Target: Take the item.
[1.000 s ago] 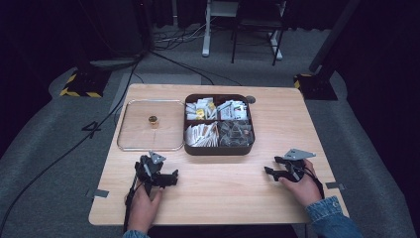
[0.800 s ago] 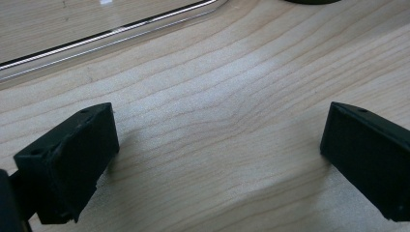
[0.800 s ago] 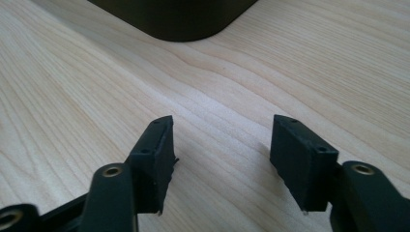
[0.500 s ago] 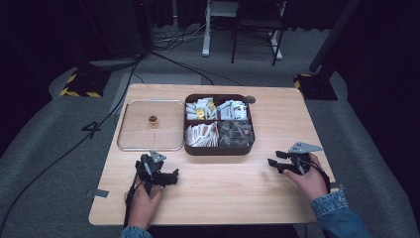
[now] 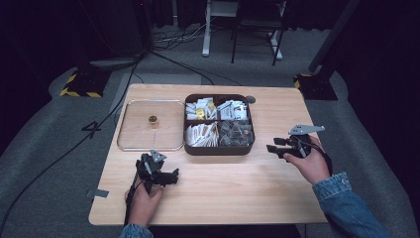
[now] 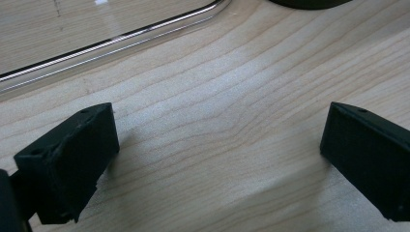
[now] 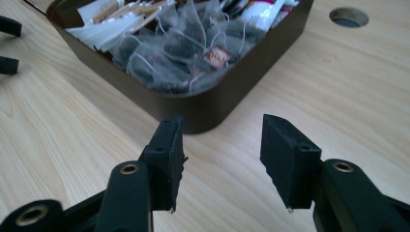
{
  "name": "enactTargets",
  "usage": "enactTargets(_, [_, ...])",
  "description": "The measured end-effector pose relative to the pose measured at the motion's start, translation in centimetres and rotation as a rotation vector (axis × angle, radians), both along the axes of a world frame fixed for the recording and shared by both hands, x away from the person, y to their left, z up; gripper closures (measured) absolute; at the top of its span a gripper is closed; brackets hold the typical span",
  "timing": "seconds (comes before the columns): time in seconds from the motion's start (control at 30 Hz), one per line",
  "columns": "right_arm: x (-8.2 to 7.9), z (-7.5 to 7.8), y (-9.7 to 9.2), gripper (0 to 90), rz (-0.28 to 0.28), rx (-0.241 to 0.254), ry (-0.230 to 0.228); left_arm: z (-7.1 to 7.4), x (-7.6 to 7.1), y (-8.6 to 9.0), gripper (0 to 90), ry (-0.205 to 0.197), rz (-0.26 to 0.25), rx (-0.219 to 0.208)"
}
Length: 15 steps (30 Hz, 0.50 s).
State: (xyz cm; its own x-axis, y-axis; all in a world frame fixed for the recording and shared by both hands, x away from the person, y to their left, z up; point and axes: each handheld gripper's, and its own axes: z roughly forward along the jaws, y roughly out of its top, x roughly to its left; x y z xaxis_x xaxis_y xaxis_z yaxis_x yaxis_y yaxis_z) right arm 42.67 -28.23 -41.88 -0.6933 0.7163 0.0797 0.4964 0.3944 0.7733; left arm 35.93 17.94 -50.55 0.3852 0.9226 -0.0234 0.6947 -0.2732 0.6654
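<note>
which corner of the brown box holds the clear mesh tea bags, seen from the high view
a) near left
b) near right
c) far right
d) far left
b: in the high view the clear mesh tea bags fill the near right compartment of the brown box, on the side of the right gripper.

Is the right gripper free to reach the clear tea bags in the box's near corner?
Probably yes: the right gripper points at the brown box with open, empty jaws, and the tea bags lie uncovered.

A dark brown box point(image 5: 219, 148) of white packets sits on the pale wooden table point(image 5: 223, 188).
</note>
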Motion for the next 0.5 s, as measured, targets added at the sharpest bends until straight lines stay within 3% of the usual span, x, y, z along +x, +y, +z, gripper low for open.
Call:
enactTargets(0.37, [2.5,2.2,1.3,51.8,0.001,0.037,-0.005,0.0,0.0,0.0,0.4,-0.001,0.001,0.003])
enactTargets(0.5, [3.7,3.1,1.9,52.4,0.015,0.010,-0.016,0.0,0.0,0.0,0.4,-0.001,0.001,0.003])
